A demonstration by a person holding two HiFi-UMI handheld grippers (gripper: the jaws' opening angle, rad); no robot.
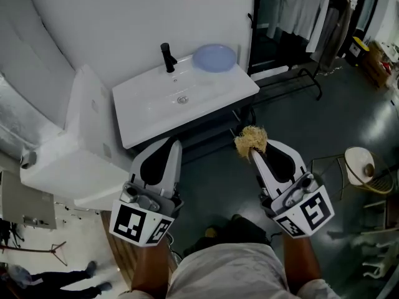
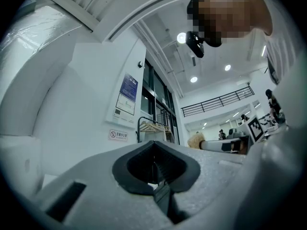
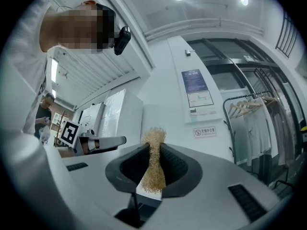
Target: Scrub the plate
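A pale blue plate (image 1: 214, 58) lies on the back right corner of the white washbasin (image 1: 206, 101), beside the black tap (image 1: 167, 56). Both grippers are held low in front of the basin, well short of the plate and pointing up and away. My right gripper (image 1: 255, 151) is shut on a straw-coloured scrubber (image 1: 250, 141), whose fibres are pinched between its dark pads (image 3: 172, 164) and stick out past the tips as a tuft (image 3: 153, 140). My left gripper (image 1: 173, 146) is shut with nothing in it, its pads (image 2: 165, 164) meeting.
A white boxy unit (image 1: 78, 148) stands left of the basin. A clothes rack (image 1: 299, 8) with hanging garments is at the back right. A round pale object on a wire stand (image 1: 361, 166) sits on the dark floor to the right. A person's feet (image 1: 93, 278) show at bottom left.
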